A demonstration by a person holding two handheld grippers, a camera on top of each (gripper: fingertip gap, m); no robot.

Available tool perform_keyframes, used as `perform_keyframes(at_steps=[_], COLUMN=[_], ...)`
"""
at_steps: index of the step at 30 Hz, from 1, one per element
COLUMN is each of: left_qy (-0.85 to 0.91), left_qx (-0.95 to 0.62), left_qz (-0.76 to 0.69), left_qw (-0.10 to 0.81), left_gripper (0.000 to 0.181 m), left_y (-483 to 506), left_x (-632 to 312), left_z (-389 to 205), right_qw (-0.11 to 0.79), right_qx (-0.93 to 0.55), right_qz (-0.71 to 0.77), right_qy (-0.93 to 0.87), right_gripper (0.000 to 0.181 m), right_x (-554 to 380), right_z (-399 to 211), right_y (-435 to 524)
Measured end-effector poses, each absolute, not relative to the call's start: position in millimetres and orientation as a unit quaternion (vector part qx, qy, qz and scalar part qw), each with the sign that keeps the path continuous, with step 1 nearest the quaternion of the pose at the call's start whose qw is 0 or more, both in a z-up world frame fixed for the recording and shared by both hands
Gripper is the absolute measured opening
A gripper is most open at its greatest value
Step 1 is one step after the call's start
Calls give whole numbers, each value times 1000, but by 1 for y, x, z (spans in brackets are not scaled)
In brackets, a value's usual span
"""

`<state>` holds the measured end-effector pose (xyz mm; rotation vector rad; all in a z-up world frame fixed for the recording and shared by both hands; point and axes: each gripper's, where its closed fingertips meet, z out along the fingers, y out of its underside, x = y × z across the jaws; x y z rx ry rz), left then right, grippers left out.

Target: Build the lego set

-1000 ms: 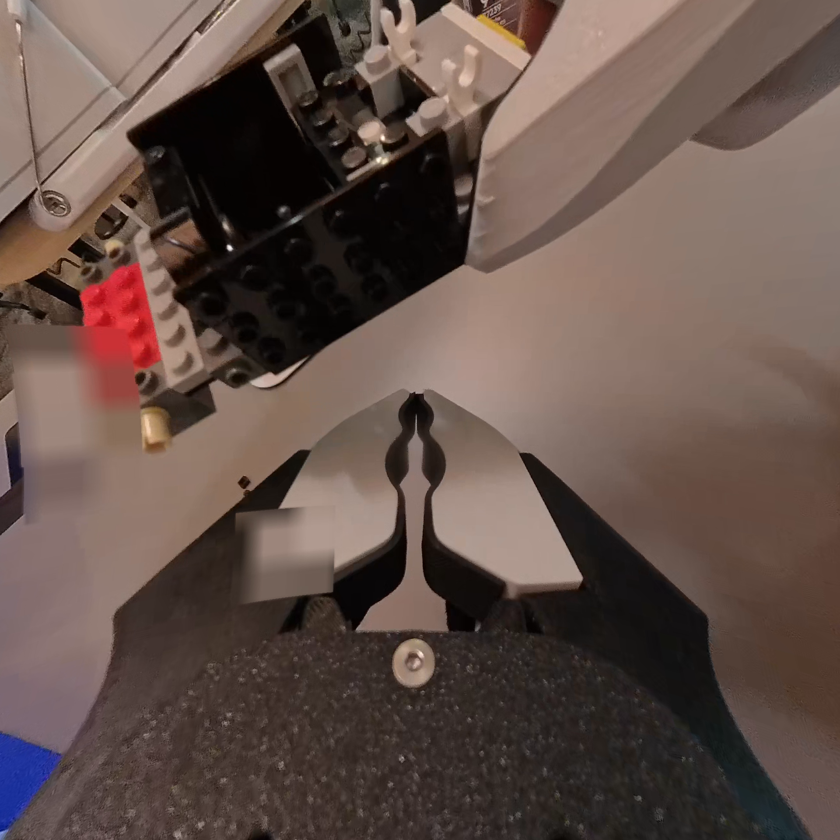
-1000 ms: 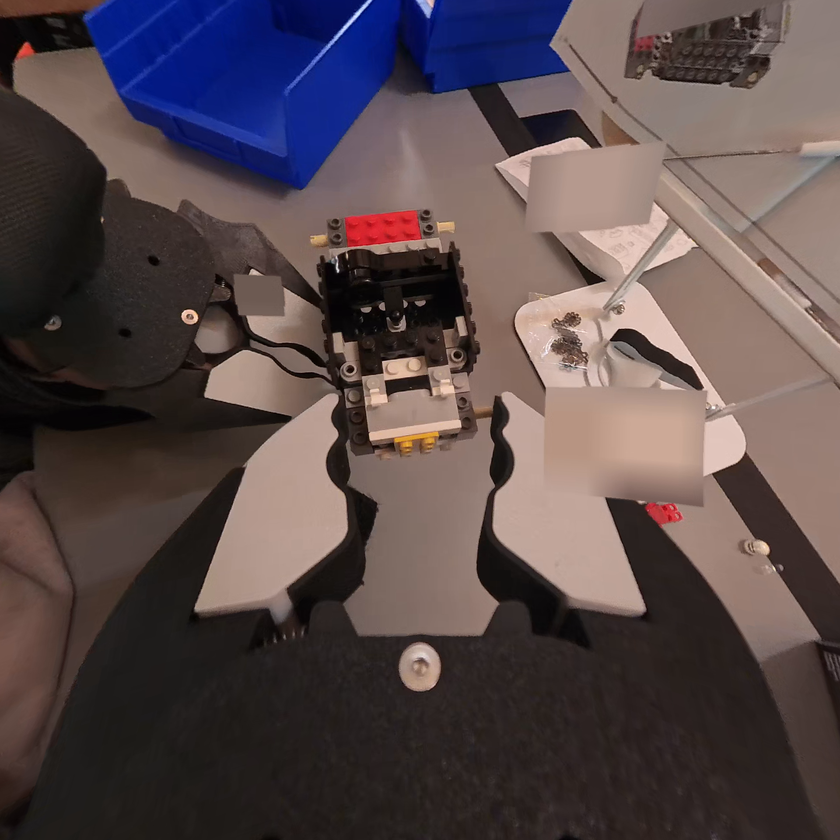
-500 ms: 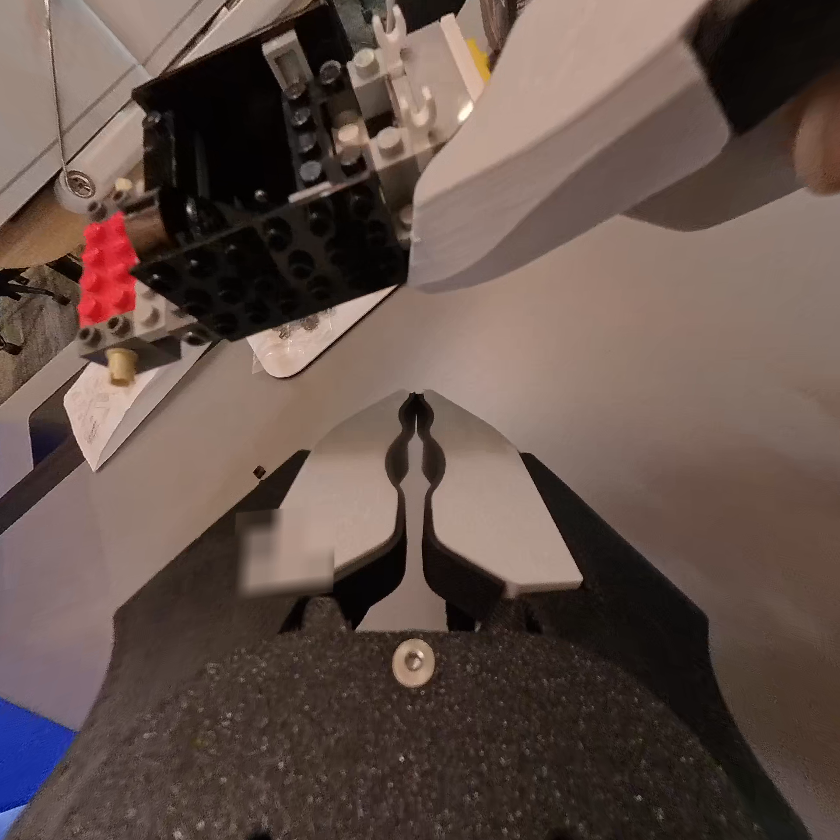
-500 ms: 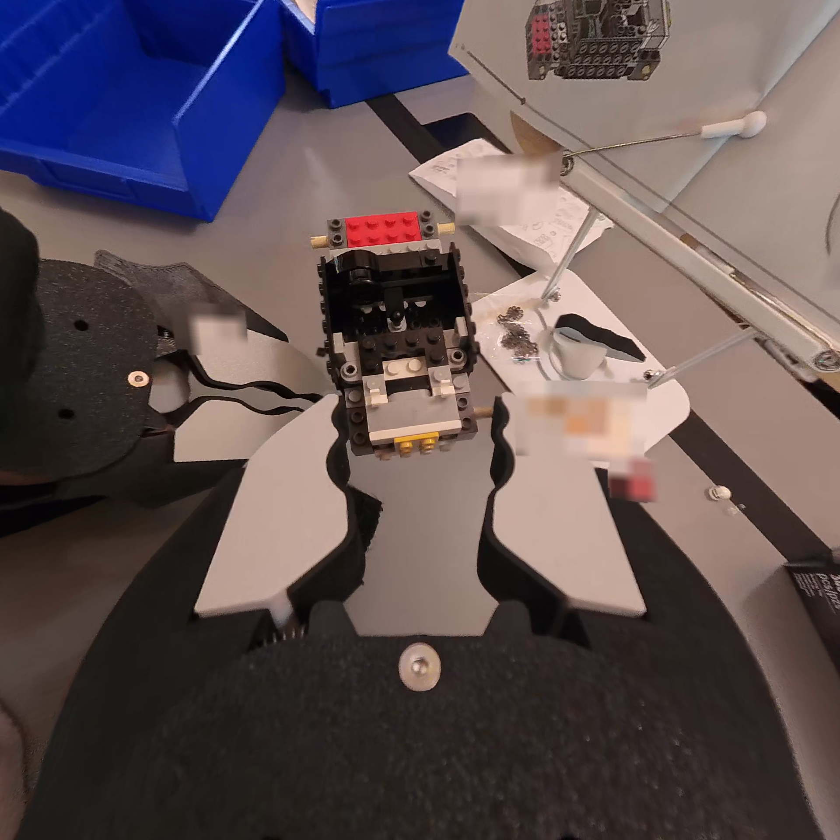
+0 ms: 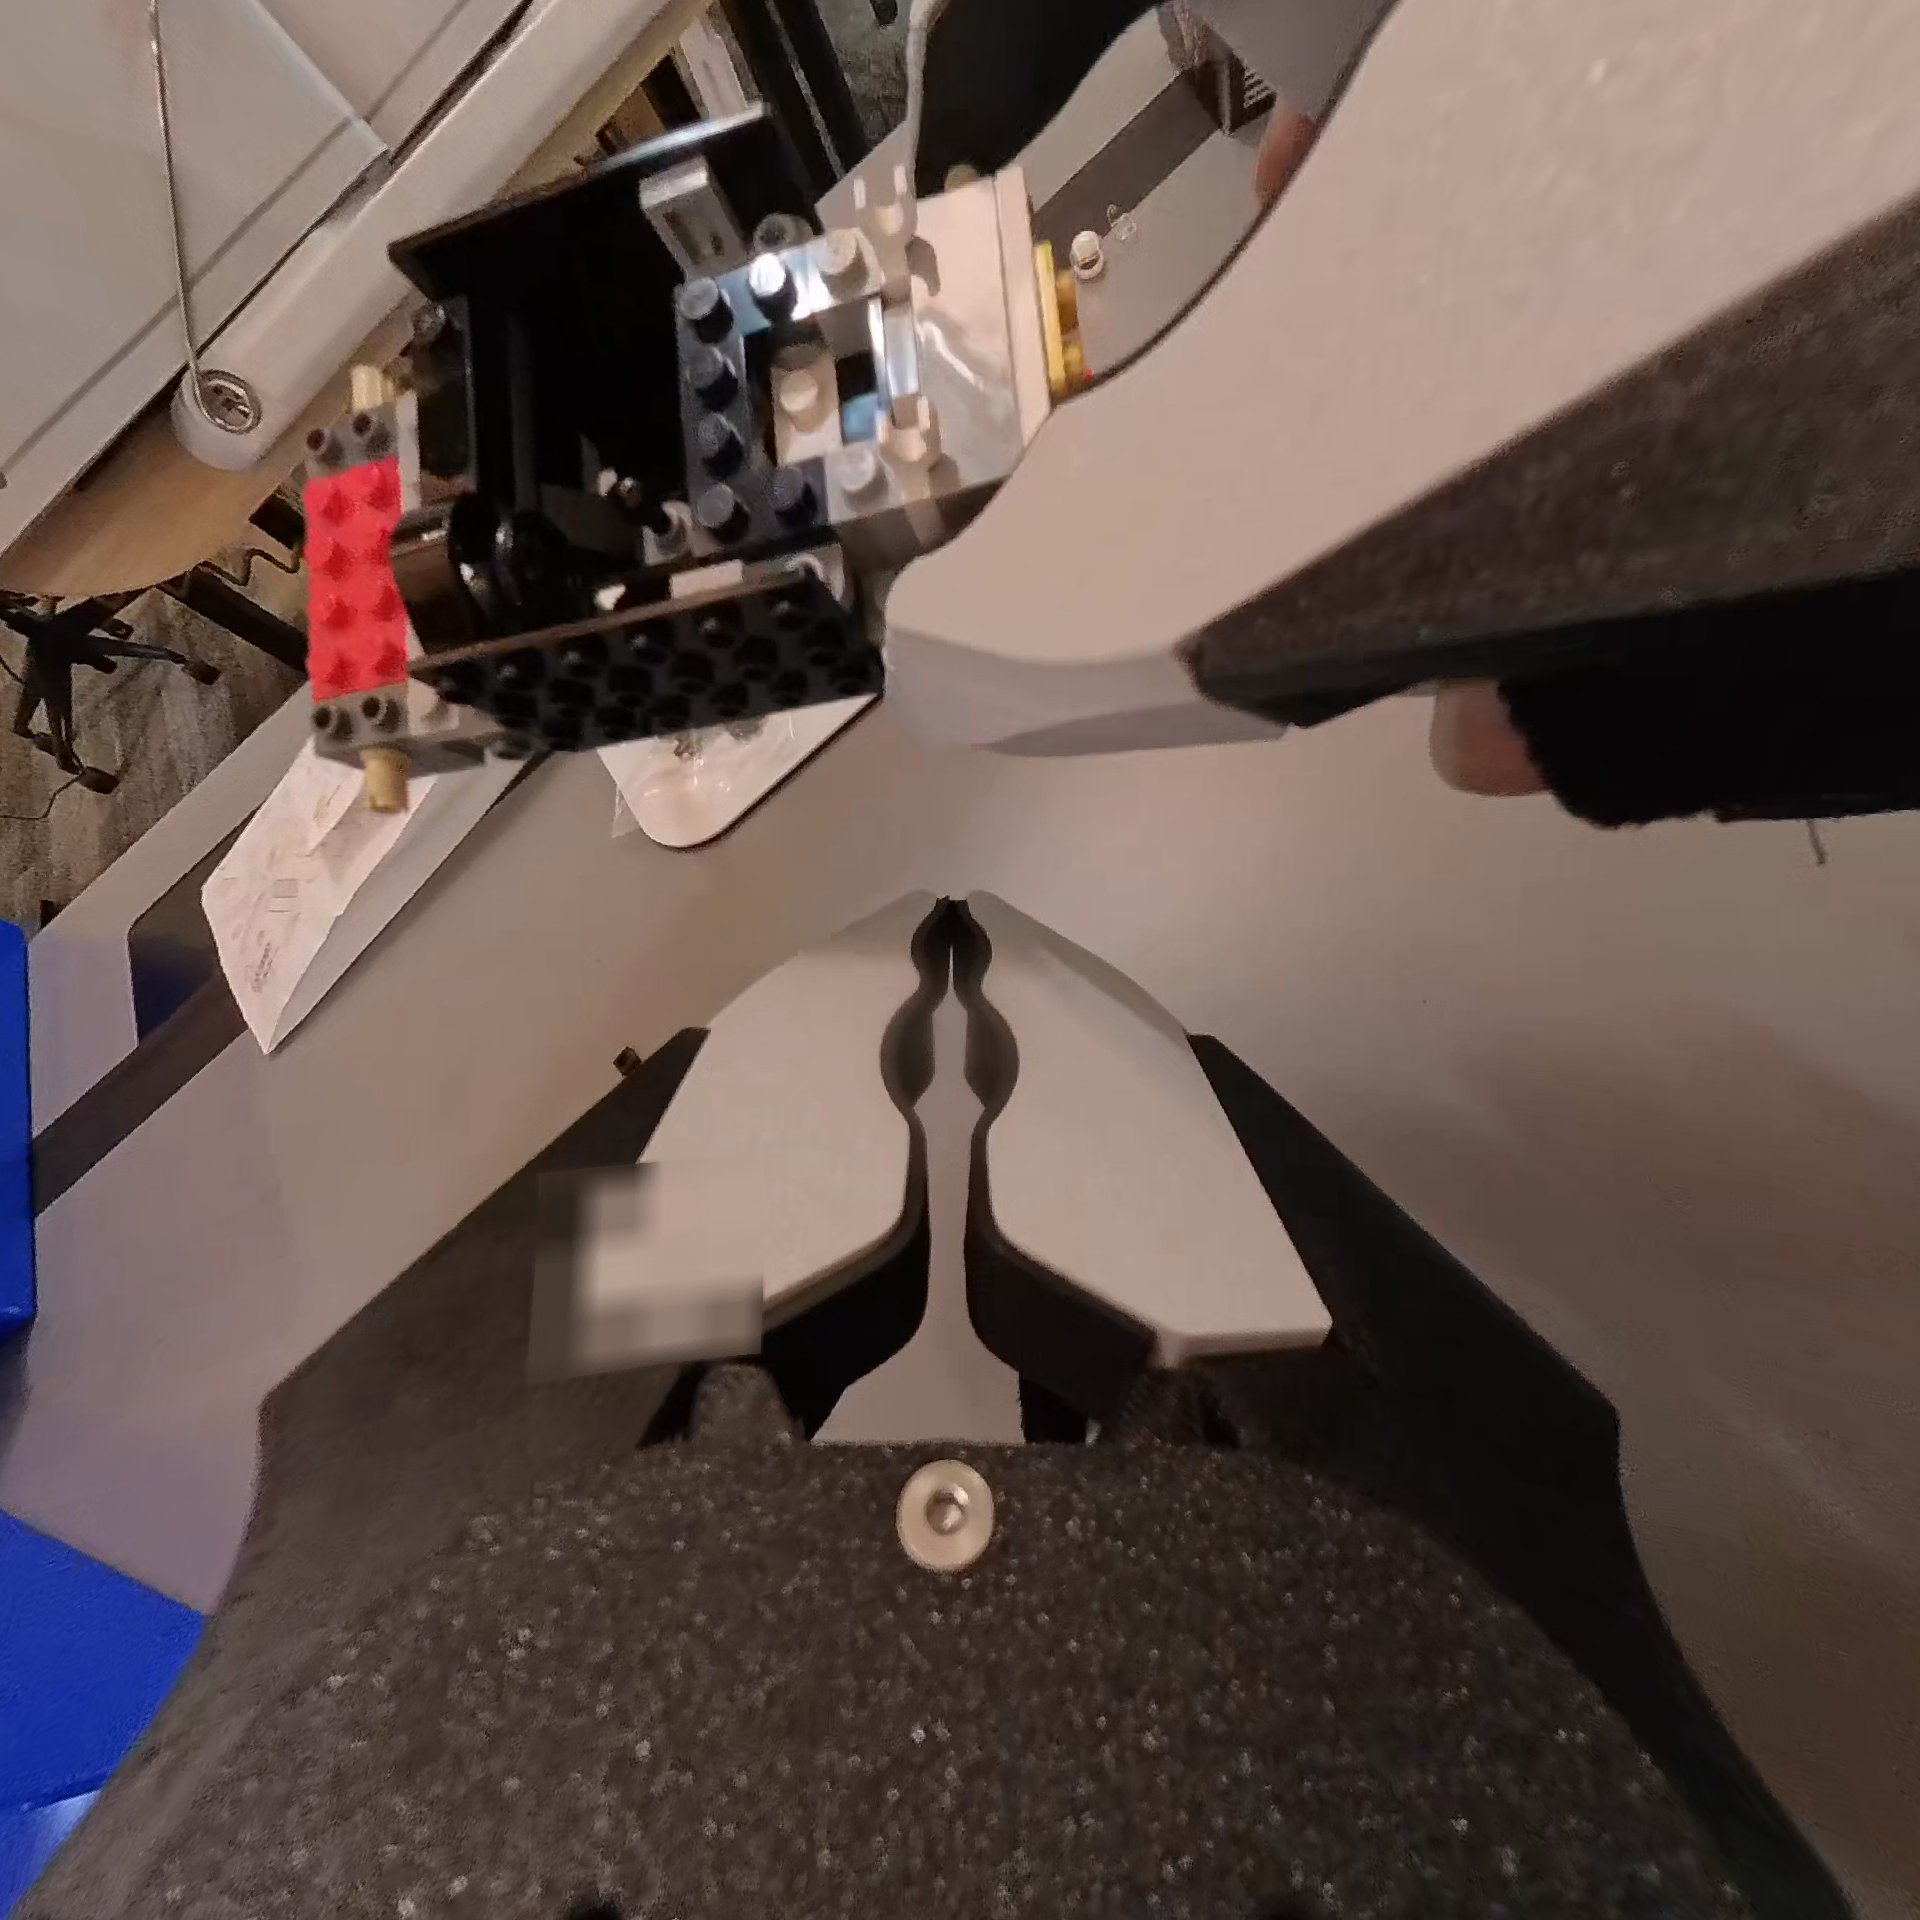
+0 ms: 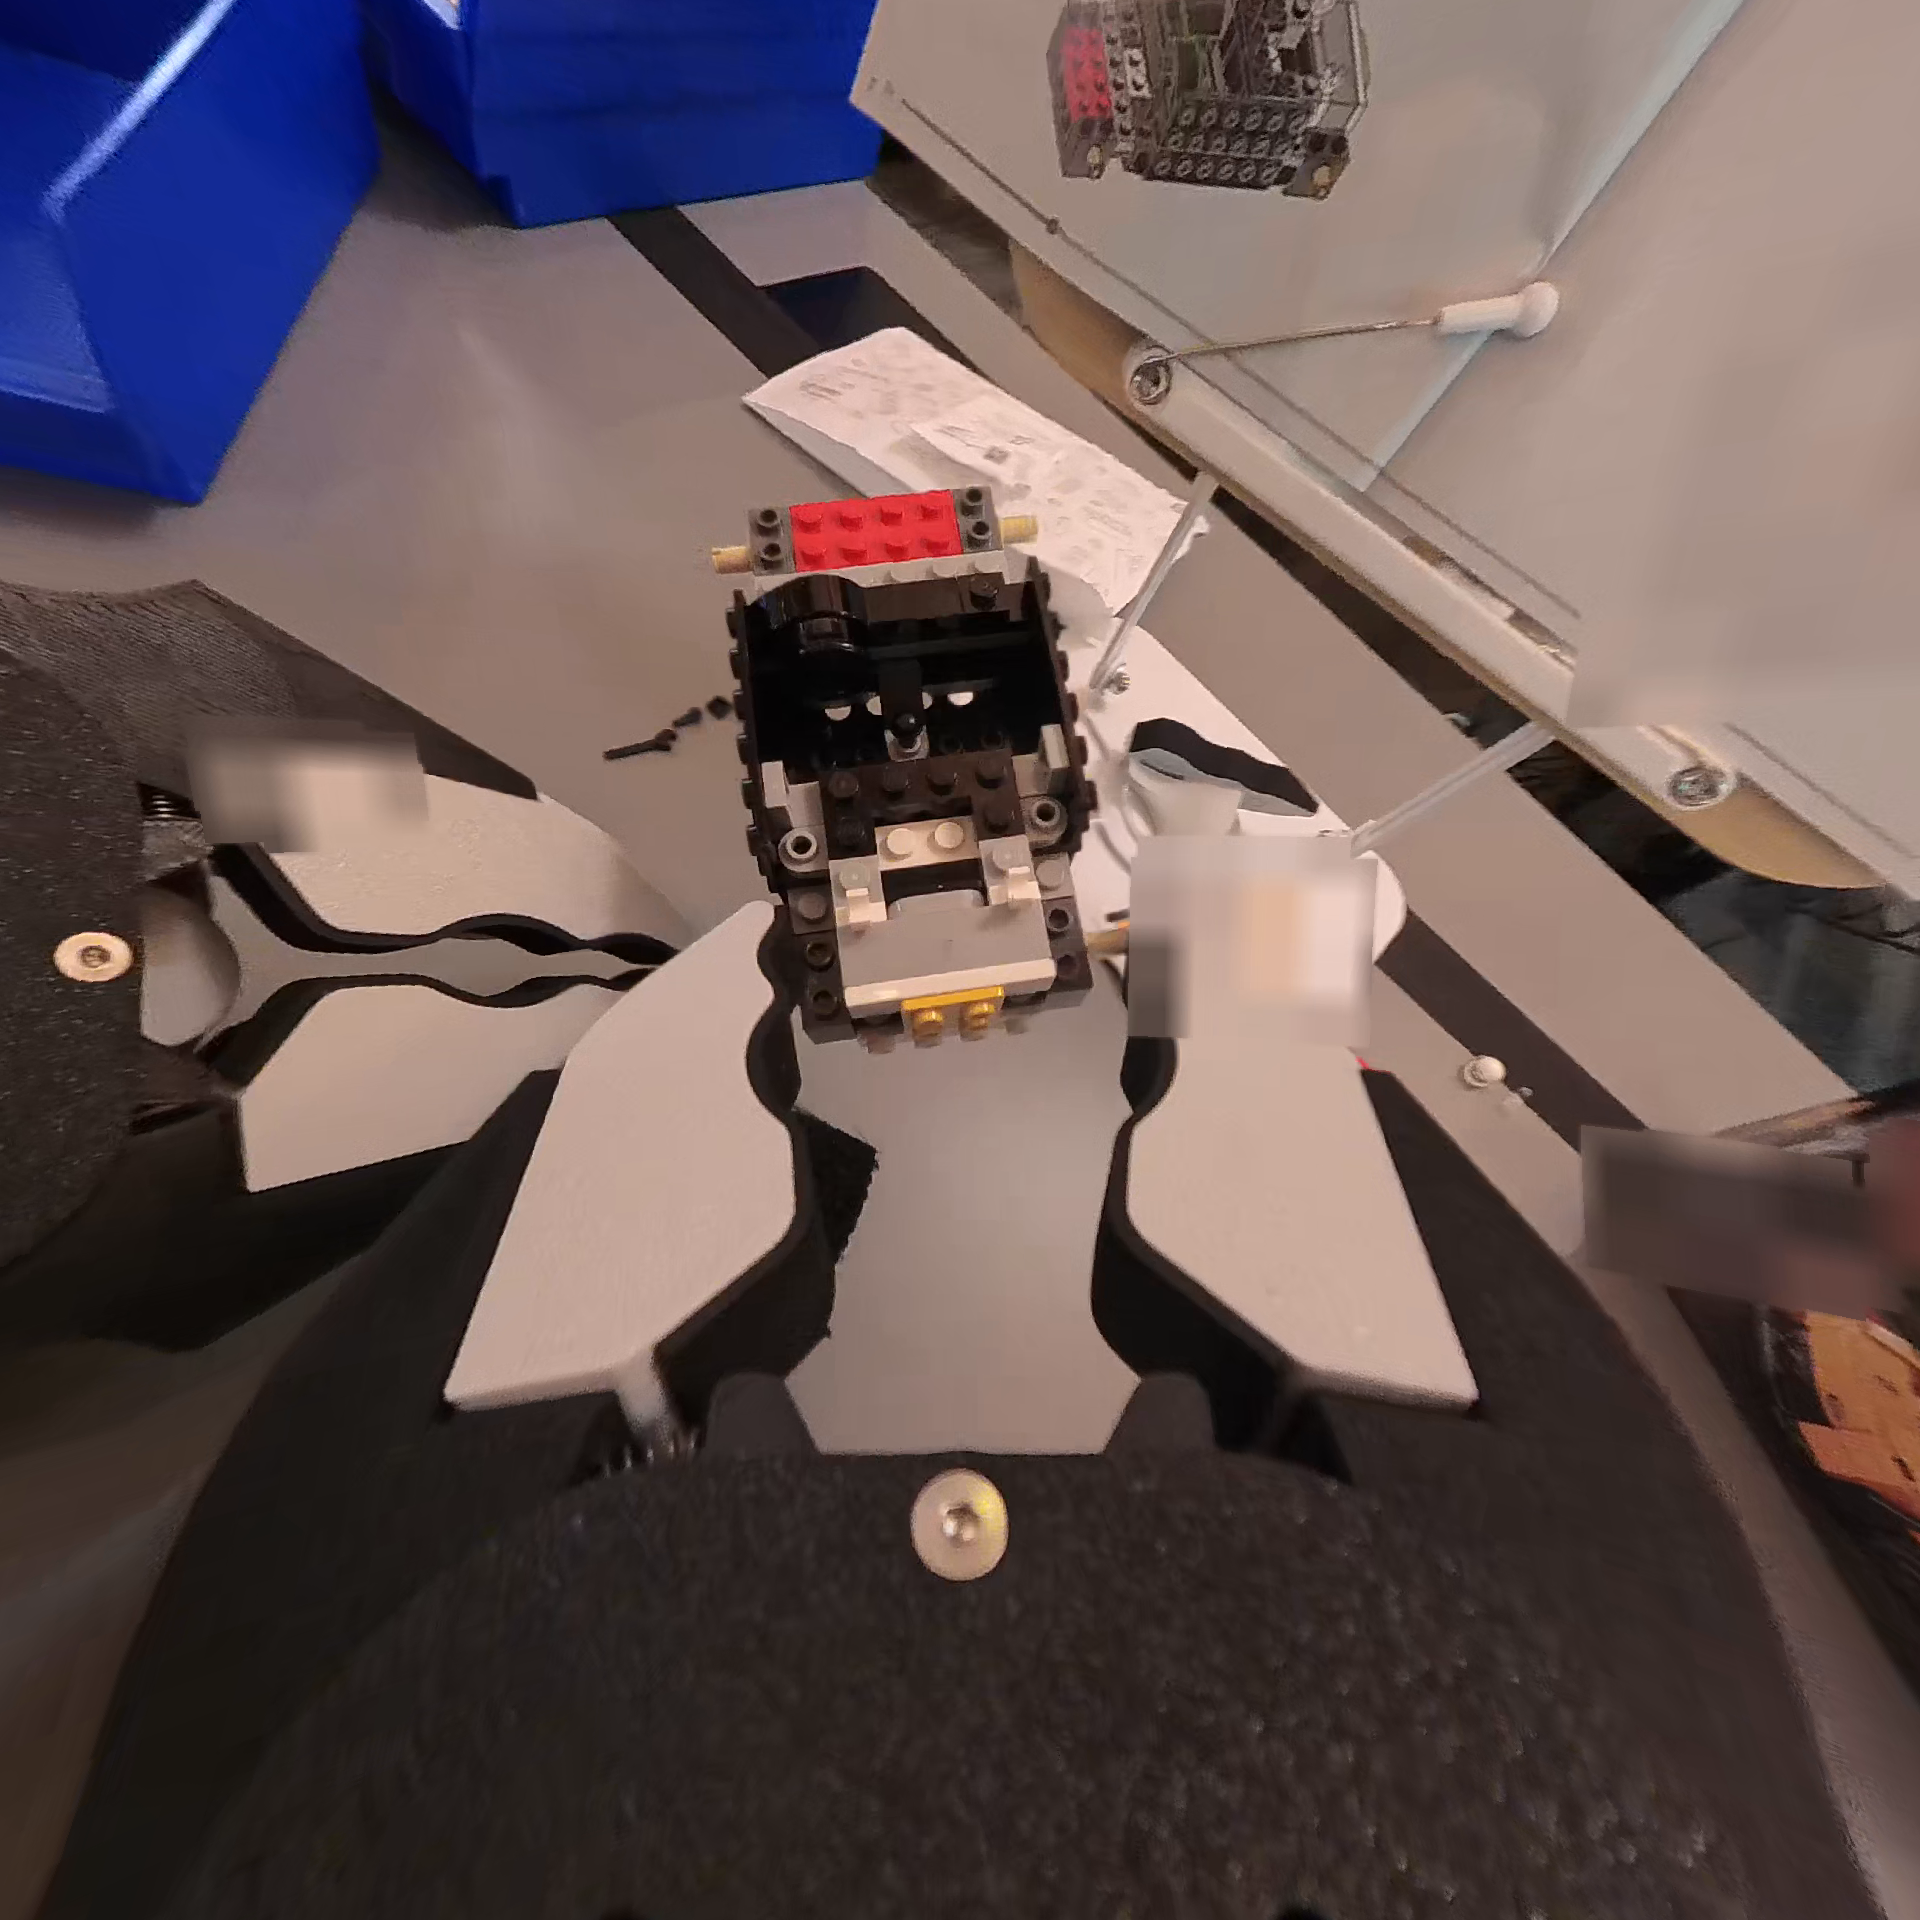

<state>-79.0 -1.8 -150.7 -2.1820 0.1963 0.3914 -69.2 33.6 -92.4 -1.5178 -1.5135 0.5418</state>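
Your right gripper (image 6: 940,966) has its jaws clamped on the near end of the lego model (image 6: 909,790), holding it clear above the grey worktop (image 6: 499,436). Your left gripper (image 5: 951,904) has its jaws together with nothing between them, just beside the model. Blue bins (image 6: 187,208) sit at the worktop's far edge.
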Motion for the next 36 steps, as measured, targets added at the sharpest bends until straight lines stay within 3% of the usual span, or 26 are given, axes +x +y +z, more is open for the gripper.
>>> perform_keyframes(at_steps=[15,25,36], left_qy=[80,81,89], left_qx=[-878,-879,-883], left_qz=[162,161,119], left_qw=[443,442,446], left_gripper=[0,0,0], left_y=[-2,-2,-3], left_x=[-79,-79,-72], left_z=[-151,-151,-154], right_qw=[540,547,497], right_qx=[-595,-586,-486], right_qz=[151,143,229], right_qy=[-575,-581,-681], right_gripper=[61,61,61], right_x=[-60,-58,-44], right_z=[-92,-95,-85], right_y=[38,36,34])
